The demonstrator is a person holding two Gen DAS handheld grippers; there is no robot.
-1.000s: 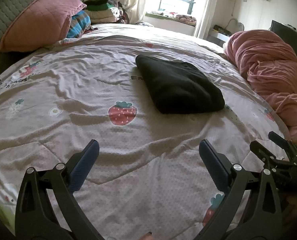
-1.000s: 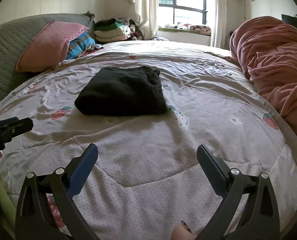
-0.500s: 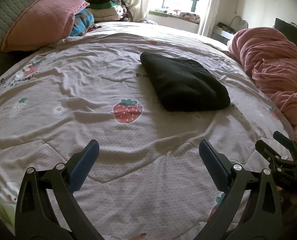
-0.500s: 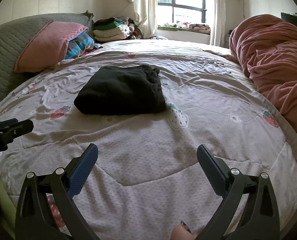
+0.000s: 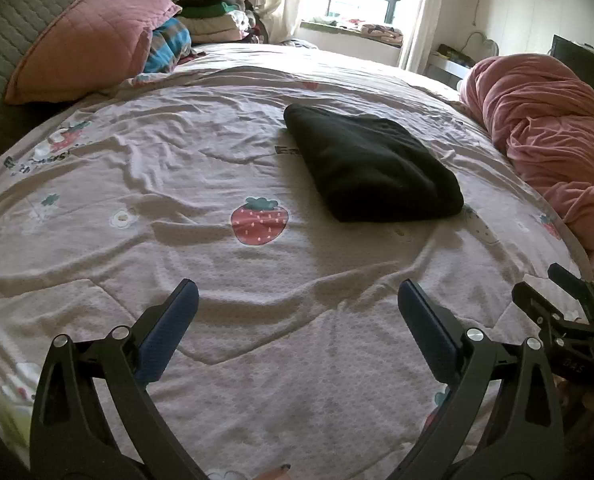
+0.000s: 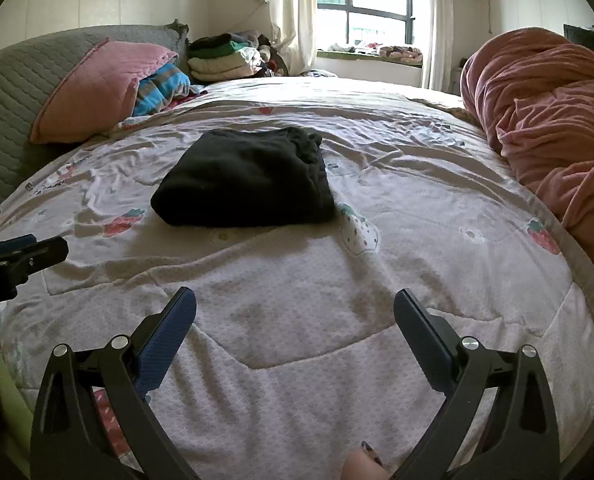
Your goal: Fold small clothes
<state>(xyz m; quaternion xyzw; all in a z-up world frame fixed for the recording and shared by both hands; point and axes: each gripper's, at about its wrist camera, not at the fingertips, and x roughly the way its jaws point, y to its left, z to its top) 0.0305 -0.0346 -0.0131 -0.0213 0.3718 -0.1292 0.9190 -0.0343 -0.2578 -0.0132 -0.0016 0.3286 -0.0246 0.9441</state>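
A black garment [image 5: 371, 164] lies folded in a neat rectangle on the strawberry-print bedspread [image 5: 169, 184]; it also shows in the right wrist view [image 6: 245, 178]. My left gripper [image 5: 297, 300] is open and empty, held above the bedspread well short of the garment. My right gripper [image 6: 295, 306] is open and empty too, also short of the garment. The right gripper shows at the right edge of the left wrist view [image 5: 565, 312], and the left gripper at the left edge of the right wrist view [image 6: 17, 256].
A pink pillow [image 5: 85, 42] and striped cloth [image 5: 167, 44] lie at the headboard on the left. A stack of folded clothes [image 6: 221, 56] sits at the back. A bunched pink duvet [image 5: 549, 128] lies along the right side.
Both grippers have drifted slightly; in the left wrist view the garment sits a little lower and further right. Both stay open, and the garment has not moved.
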